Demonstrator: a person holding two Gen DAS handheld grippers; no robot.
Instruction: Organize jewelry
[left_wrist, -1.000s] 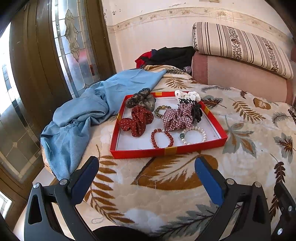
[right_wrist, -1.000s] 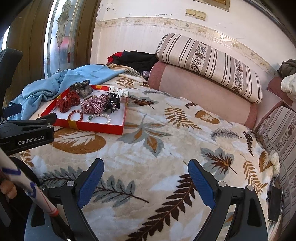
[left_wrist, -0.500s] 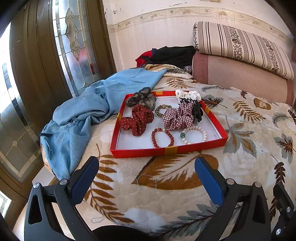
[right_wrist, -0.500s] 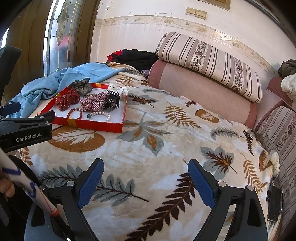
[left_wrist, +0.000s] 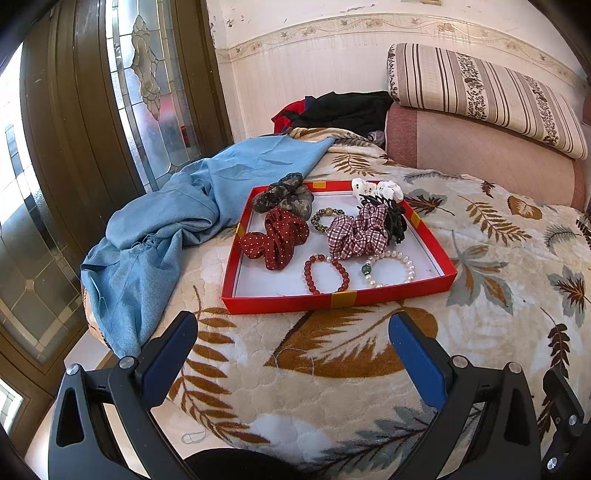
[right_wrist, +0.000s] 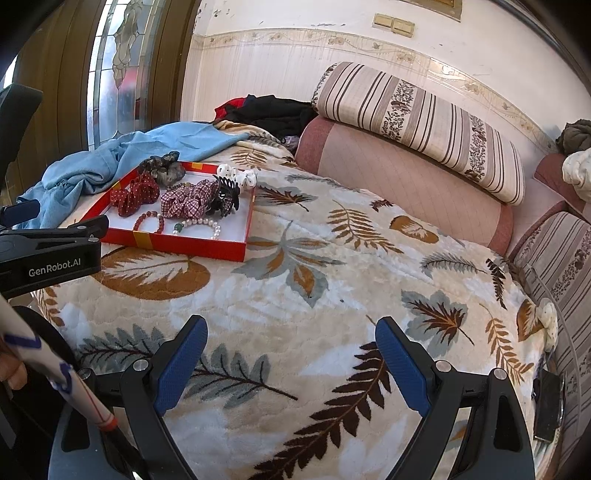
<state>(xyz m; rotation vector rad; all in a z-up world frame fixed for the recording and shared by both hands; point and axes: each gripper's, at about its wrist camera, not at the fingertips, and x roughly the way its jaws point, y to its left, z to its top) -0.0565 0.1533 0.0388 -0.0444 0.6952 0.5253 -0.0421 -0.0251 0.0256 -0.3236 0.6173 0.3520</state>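
A shallow red tray (left_wrist: 341, 299) with a white floor lies on a bed covered by a leaf-patterned blanket (left_wrist: 498, 295), near the bed's left edge, where a blue cloth (left_wrist: 177, 221) spills over the side and touches the tray's far left corner.

Inside the tray, a red bead bracelet (left_wrist: 327, 273) and a pearl bracelet (left_wrist: 388, 267) lie side by side along the near edge. Behind them sit a red dotted scrunchie (left_wrist: 275, 238) toward the left edge and a checked scrunchie (left_wrist: 356, 230) in the middle, with a black claw clip (left_wrist: 395, 218) touching the checked one on its right. A small dark-and-gold bracelet (left_wrist: 325, 218) lies between the two scrunchies. A grey scrunchie (left_wrist: 286, 195) fills the far left corner, and a white dotted hair piece (left_wrist: 376, 188) rests on the far rim.

The left gripper (left_wrist: 291, 345) hovers over the blanket just short of the tray's near edge, its jaws wide apart and holding nothing. The right gripper (right_wrist: 291, 354) hangs over bare blanket well to the right of the tray, its jaws also wide apart and empty. A striped pillow (right_wrist: 424, 125) lies on a pink bolster (right_wrist: 399, 184) at the bed's far edge.
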